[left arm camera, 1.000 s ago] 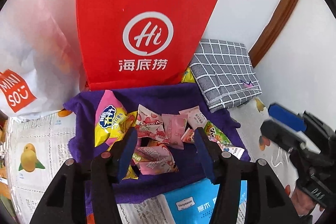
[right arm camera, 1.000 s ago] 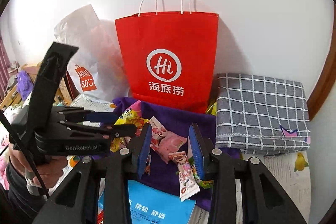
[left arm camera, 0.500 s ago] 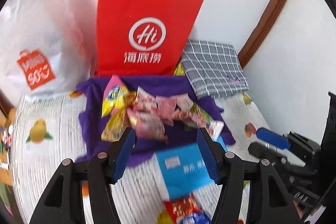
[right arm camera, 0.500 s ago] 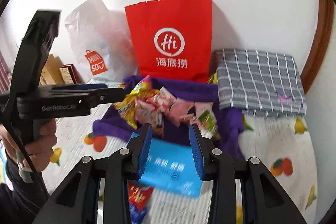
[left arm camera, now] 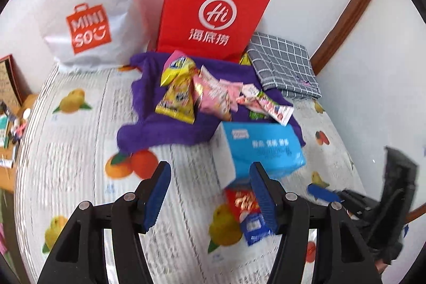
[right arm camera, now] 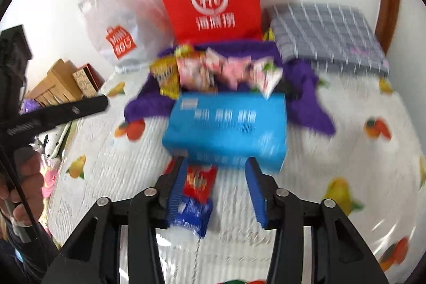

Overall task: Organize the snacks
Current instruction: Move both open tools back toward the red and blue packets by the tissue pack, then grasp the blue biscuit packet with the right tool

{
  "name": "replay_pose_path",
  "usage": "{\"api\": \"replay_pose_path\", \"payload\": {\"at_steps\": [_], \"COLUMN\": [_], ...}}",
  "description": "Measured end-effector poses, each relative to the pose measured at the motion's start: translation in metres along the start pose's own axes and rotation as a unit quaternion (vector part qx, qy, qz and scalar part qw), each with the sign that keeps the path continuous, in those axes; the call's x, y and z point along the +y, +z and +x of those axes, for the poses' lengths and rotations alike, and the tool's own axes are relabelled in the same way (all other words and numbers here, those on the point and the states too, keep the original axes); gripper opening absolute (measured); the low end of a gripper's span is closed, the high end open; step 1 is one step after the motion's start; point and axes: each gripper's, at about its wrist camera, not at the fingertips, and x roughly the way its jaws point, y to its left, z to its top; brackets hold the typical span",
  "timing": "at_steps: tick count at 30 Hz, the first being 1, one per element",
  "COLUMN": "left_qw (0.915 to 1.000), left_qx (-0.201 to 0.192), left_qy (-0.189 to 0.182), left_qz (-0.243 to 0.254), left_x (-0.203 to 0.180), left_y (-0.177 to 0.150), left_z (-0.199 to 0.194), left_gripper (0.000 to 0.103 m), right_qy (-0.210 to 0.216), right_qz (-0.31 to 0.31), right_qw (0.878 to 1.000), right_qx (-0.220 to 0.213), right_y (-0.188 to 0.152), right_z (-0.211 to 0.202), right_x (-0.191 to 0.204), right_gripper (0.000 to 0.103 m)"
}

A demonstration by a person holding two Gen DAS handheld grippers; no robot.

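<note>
While the right gripper (right arm camera: 215, 188), whose jaws have just been opening, stands apart over a red-and-blue snack packet (right arm camera: 195, 200) with its pads clear of it, the left gripper (left arm camera: 210, 193) gapes empty above the fruit-print cloth (left arm camera: 80, 151). A blue box (left arm camera: 262, 148) lies just beyond, touching the purple towel (left arm camera: 159, 129) heaped with snack packets (left arm camera: 202, 95).

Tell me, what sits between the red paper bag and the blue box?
A purple cloth strewn with snack packets, clearest in the left wrist view, between red paper bag and blue box.
</note>
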Motion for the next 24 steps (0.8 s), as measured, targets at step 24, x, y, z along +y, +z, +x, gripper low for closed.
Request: {"api": "replay_pose_path", "payload": {"at_steps": [24], "left_qw": [0.9994], "left_qx": [0.016], "left_qy": [0.001], "left_qz": [-0.029], "left_x": [0.044], "left_y": [-0.056], "left_z": [-0.016], "left_gripper": [0.059], "right_qy": [0.008], "right_qz": [-0.001], "right_qw": [0.999], "right_qx": [0.041], "right_y": [-0.040], "right_z": [0.063], "right_x": [0.047], "right_gripper": [0.074]}}
